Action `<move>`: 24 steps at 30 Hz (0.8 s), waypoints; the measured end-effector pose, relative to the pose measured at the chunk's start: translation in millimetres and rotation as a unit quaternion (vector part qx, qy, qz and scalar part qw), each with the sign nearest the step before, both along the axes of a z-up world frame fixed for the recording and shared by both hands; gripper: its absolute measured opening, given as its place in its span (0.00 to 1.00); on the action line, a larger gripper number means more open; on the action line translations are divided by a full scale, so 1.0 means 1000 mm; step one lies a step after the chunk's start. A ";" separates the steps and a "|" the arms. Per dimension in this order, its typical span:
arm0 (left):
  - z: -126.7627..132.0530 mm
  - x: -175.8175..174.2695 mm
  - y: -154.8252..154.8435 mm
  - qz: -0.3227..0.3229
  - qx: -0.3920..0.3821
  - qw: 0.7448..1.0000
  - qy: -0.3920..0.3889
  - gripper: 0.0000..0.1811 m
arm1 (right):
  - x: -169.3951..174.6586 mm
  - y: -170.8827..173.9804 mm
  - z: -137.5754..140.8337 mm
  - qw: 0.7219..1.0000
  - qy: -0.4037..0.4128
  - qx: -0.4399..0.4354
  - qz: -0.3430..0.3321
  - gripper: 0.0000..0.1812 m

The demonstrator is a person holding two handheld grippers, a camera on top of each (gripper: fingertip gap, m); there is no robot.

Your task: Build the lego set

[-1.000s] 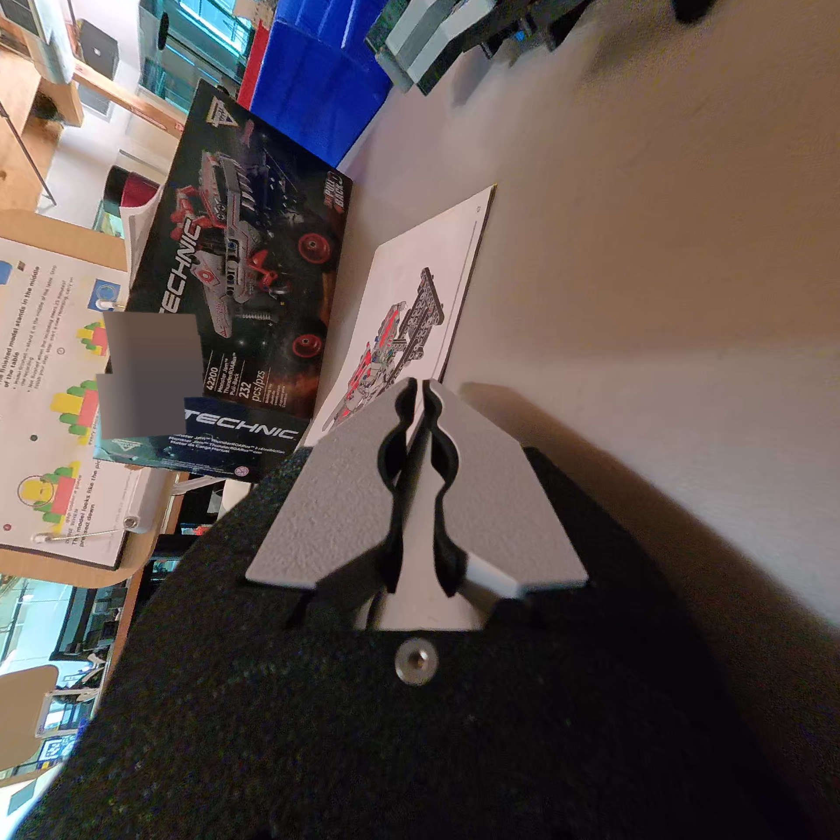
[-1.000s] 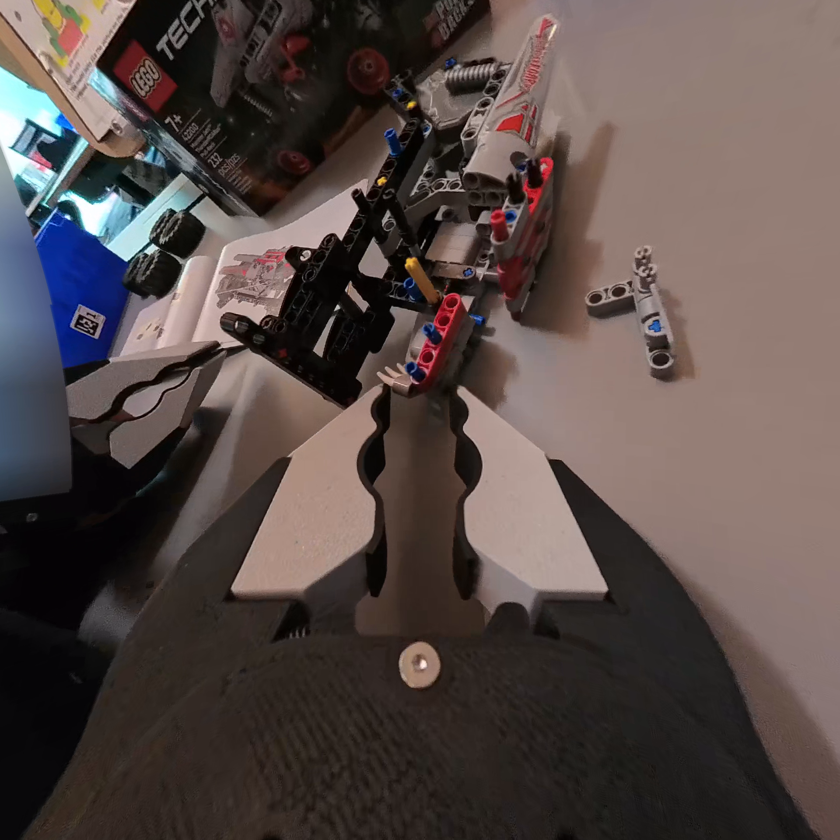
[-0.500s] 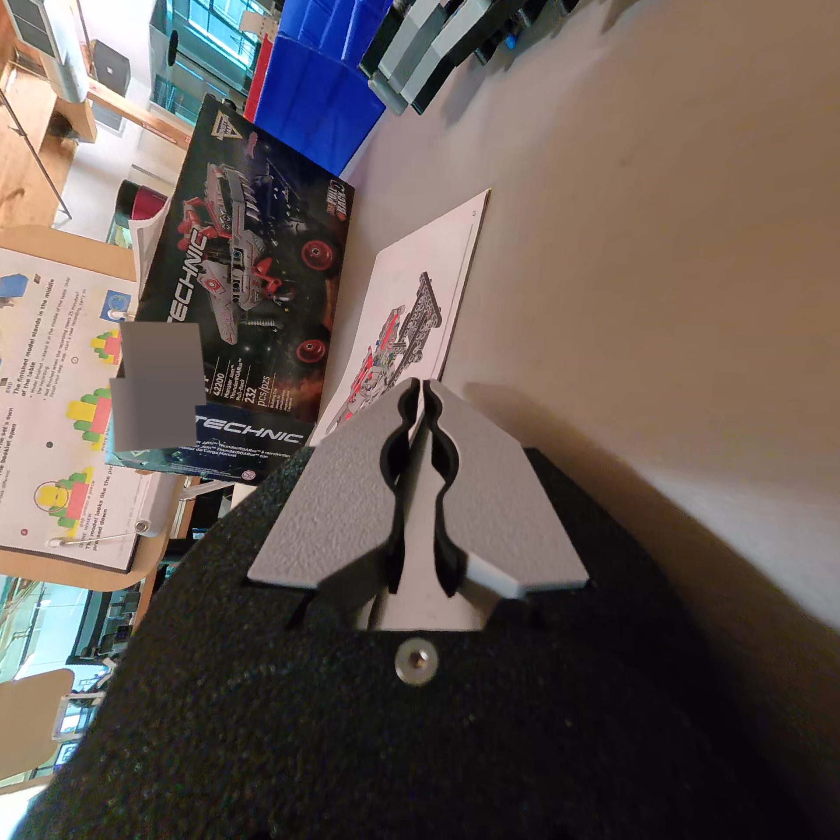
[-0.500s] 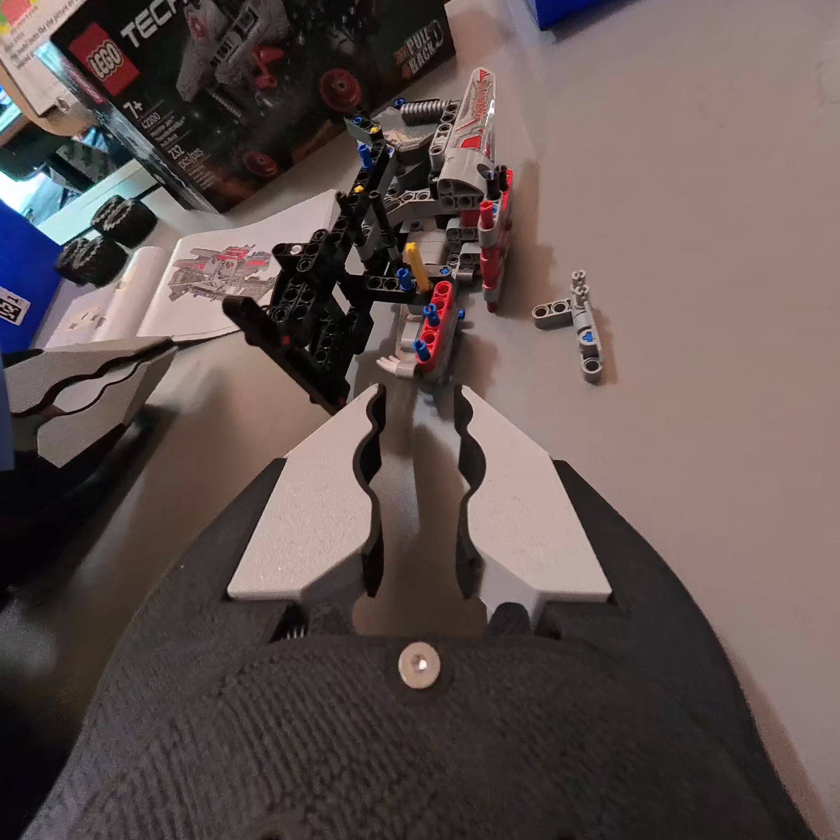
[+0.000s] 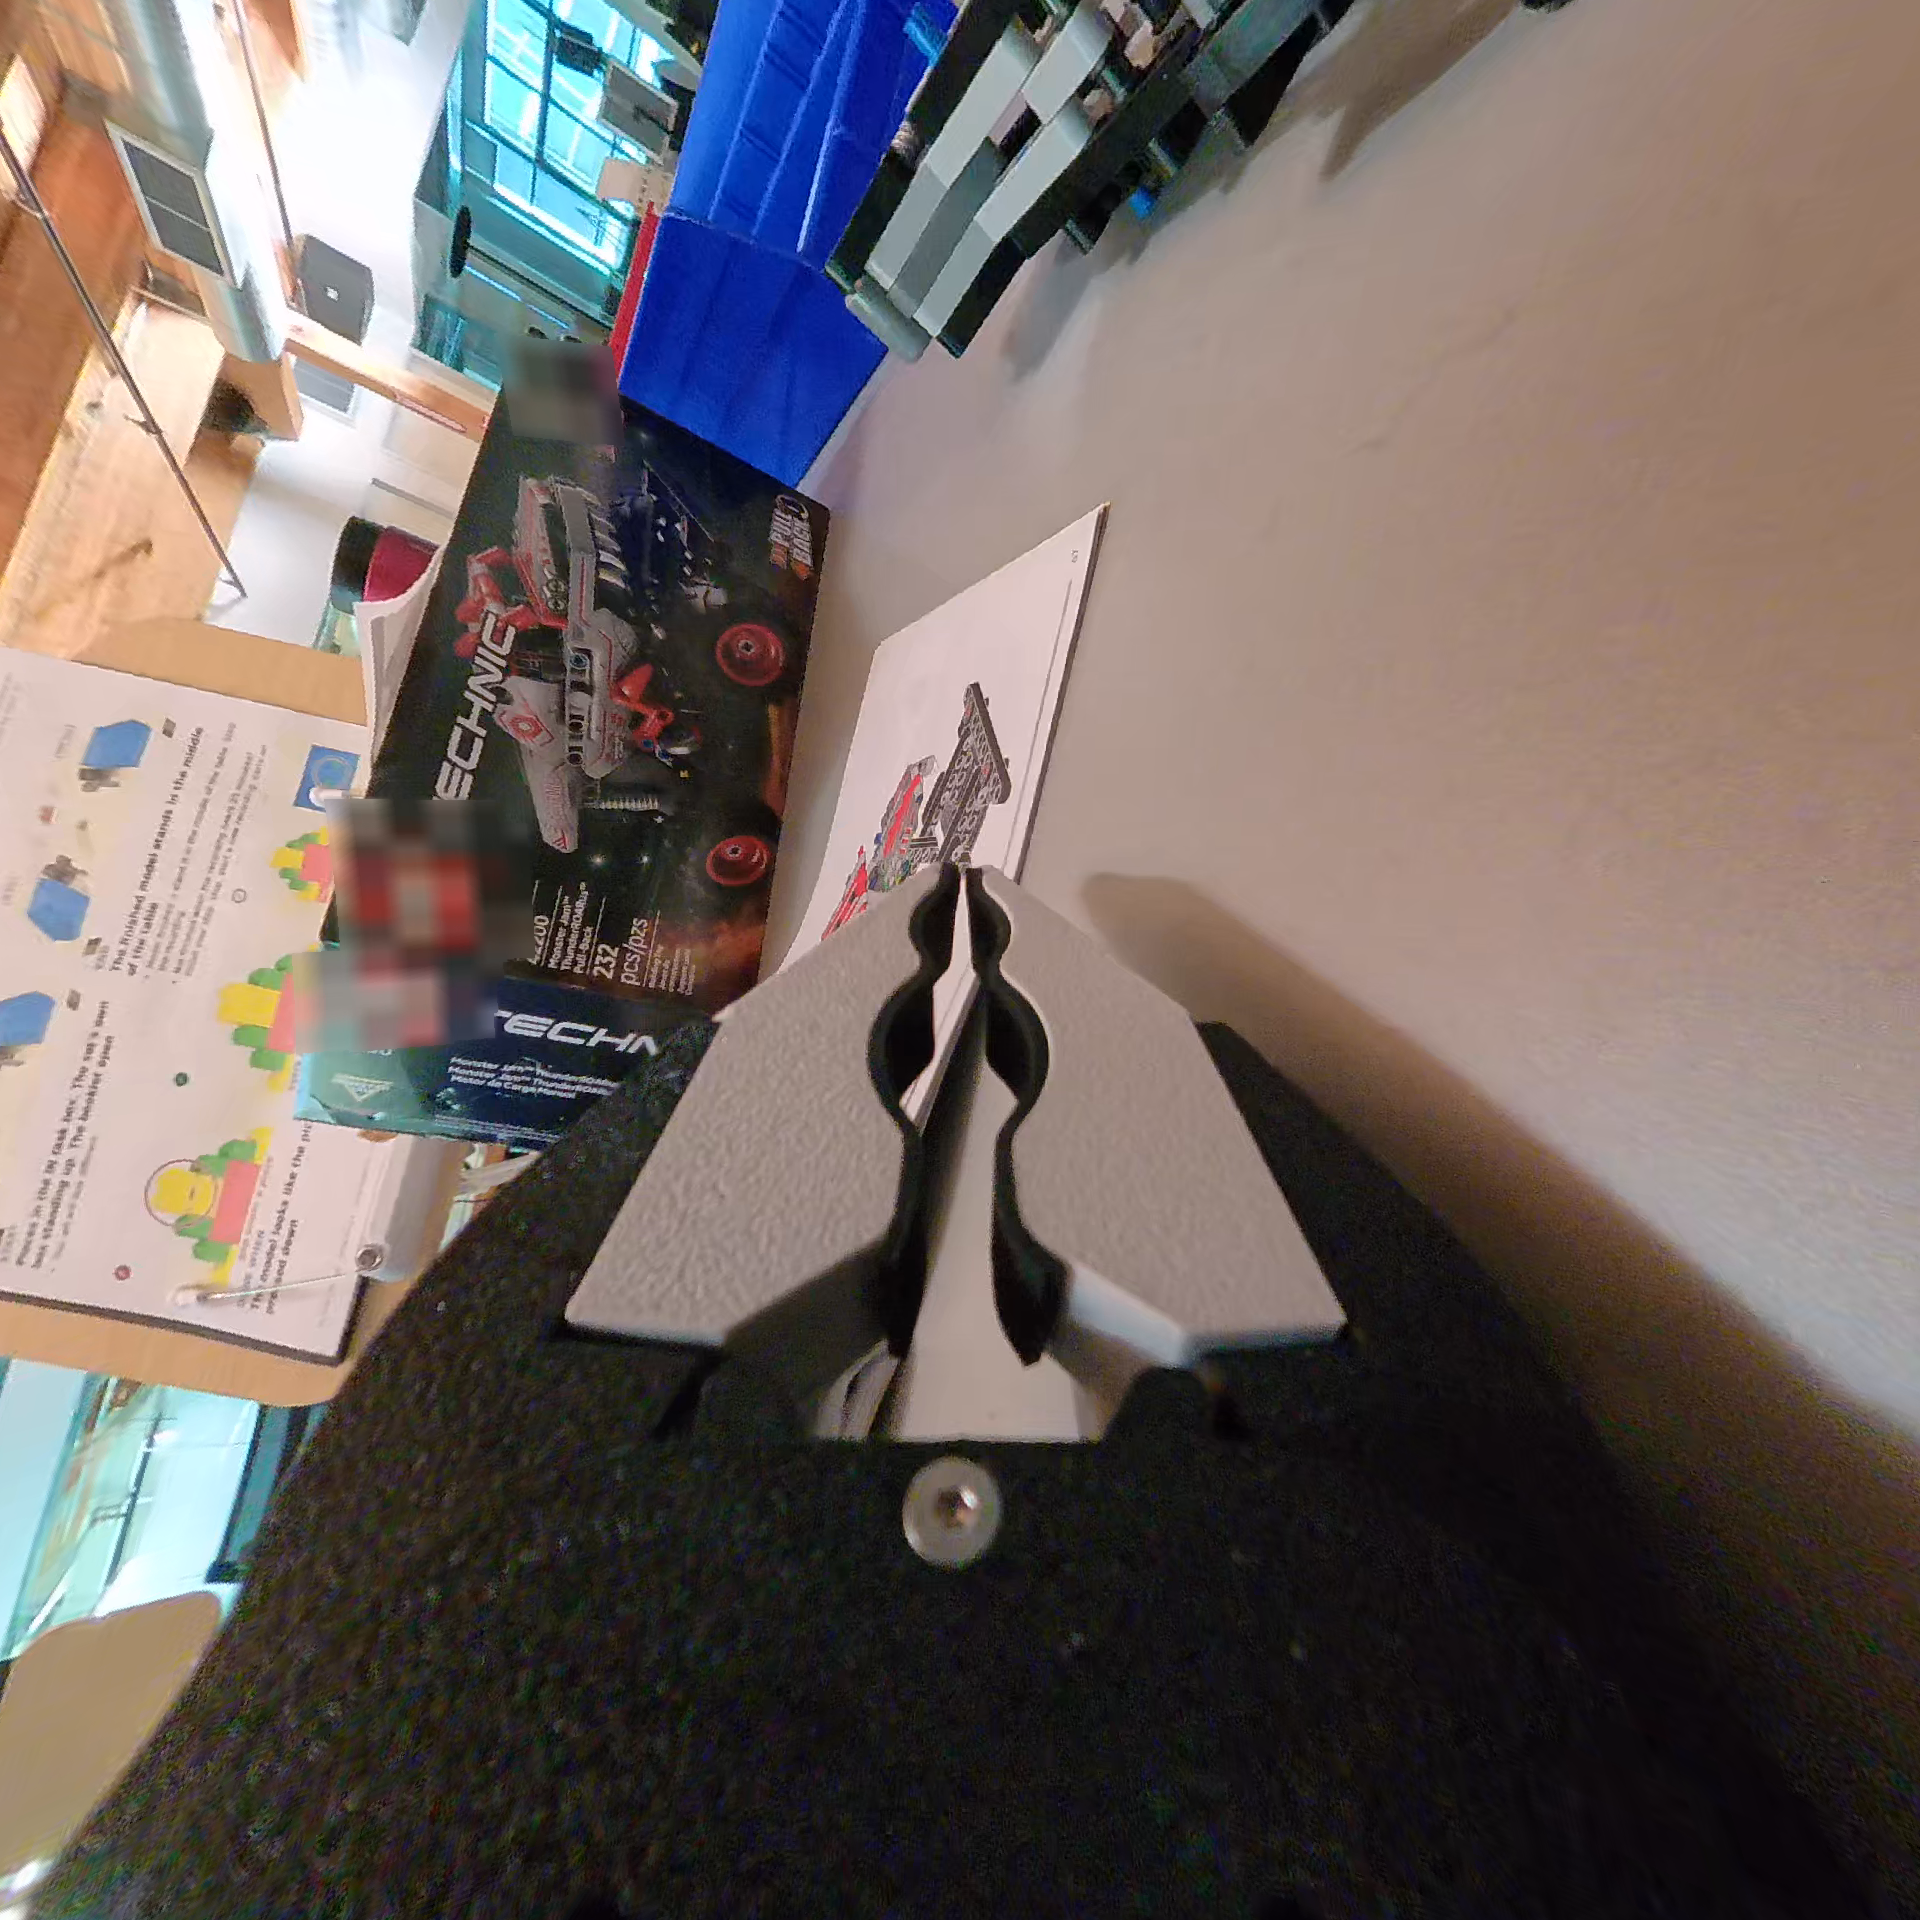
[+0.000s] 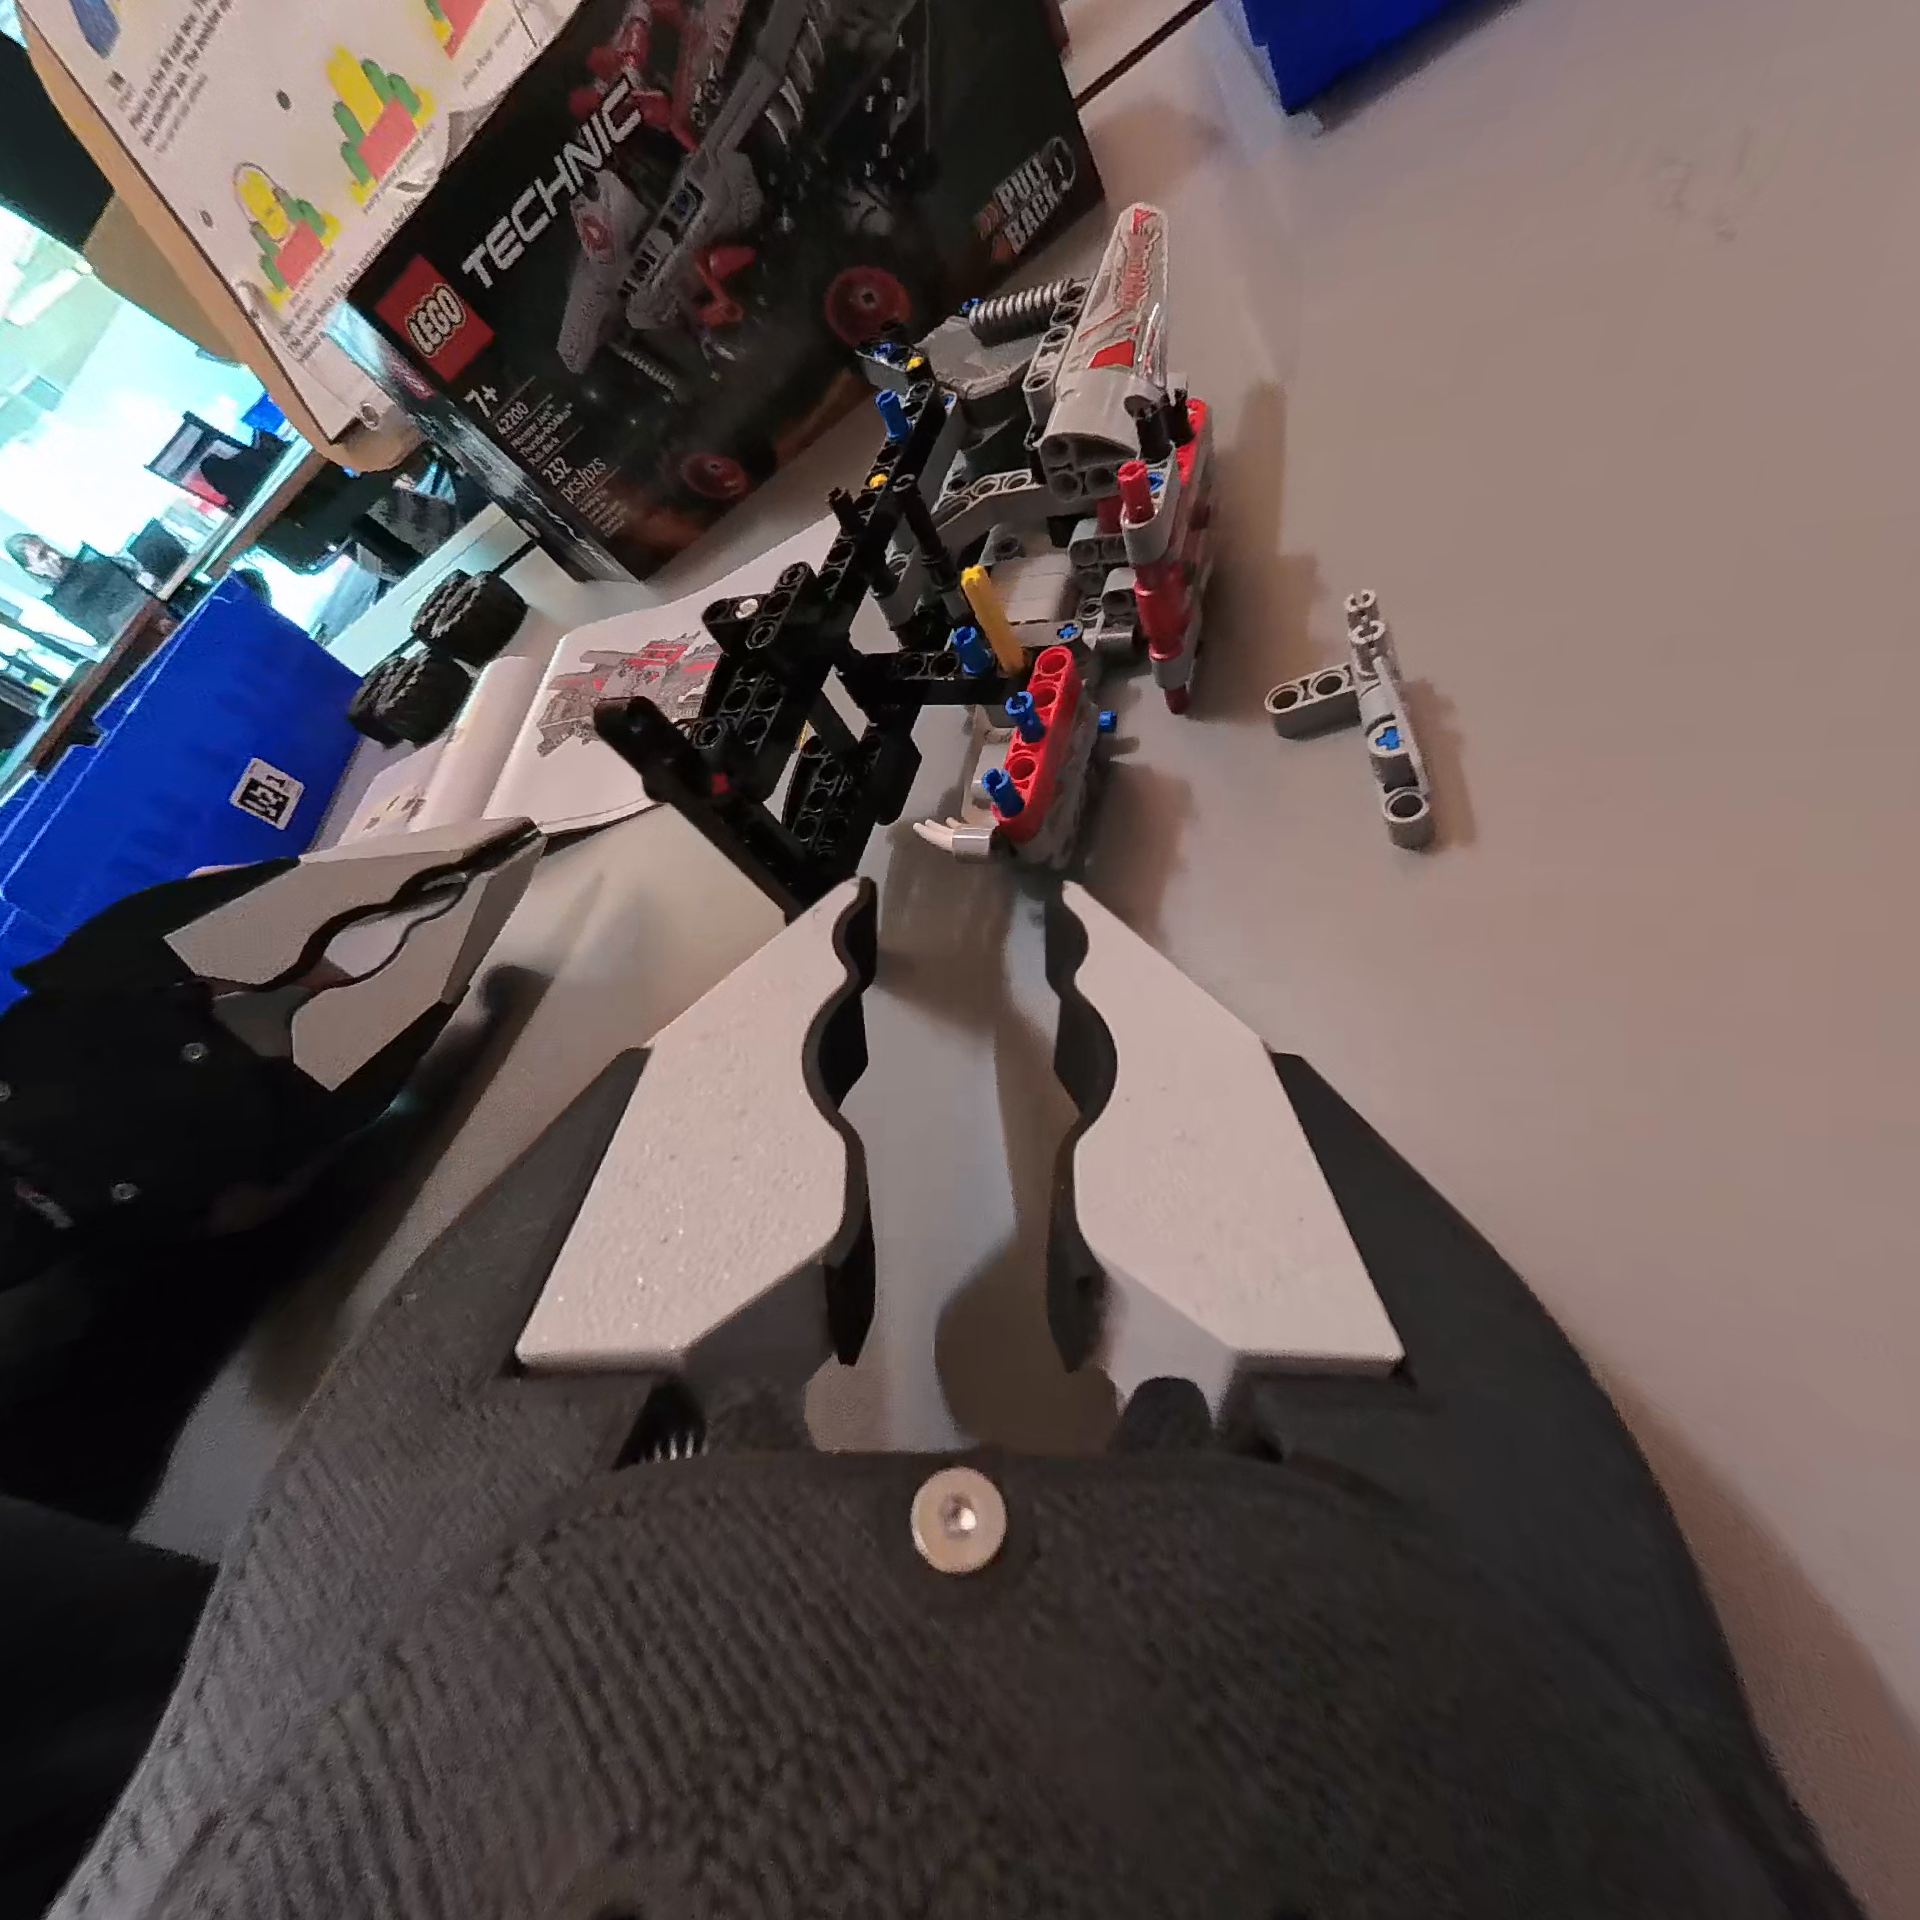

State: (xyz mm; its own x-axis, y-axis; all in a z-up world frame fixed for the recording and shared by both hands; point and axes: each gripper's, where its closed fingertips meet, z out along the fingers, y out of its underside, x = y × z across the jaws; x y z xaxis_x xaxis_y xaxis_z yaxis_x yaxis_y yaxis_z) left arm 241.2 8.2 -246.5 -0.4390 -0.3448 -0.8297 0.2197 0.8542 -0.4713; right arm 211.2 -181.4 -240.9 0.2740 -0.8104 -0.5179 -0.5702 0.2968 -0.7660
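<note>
Two grippers empty: right gripper (image 6: 961,909) spread just short of light, brittle half-built Technic truck (image 6: 966,592); grab its black beam frame (image 6: 800,707). Left gripper (image 5: 958,878) pressed together.

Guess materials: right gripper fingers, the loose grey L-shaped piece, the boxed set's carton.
The right gripper fingers: light grey, matte, grainy faces, probably printed or coated plastic, with black wavy inner pads that look like rubber. Loose grey L-shaped Lego piece: smooth moulded plastic with a slight sheen and round pin holes. Dark printed Lego set box: glossy printed cardboard, judging by its folded edges.
</note>
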 end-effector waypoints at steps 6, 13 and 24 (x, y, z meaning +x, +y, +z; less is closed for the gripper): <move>-0.001 0.000 0.002 0.001 0.016 1.000 -0.011 0.00 | 0.007 -0.015 0.007 0.999 -0.022 -0.034 -0.025 0.22; 0.002 0.000 0.002 0.001 0.015 1.000 -0.015 0.00 | 0.018 -0.017 0.007 0.991 -0.024 -0.128 -0.018 0.25; -0.001 0.000 0.001 -0.003 0.014 1.000 -0.005 0.00 | 0.029 -0.001 -0.001 0.994 0.008 -0.105 0.016 0.14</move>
State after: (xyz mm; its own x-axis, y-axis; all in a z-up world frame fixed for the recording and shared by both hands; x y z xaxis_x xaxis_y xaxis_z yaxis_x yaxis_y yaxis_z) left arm 241.2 9.3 -247.2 -0.4320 -0.3189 -0.8436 0.2297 0.8656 -0.4449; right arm 240.6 -182.1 -242.3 0.2940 -0.8926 -0.3417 -0.5885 0.1126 -0.8006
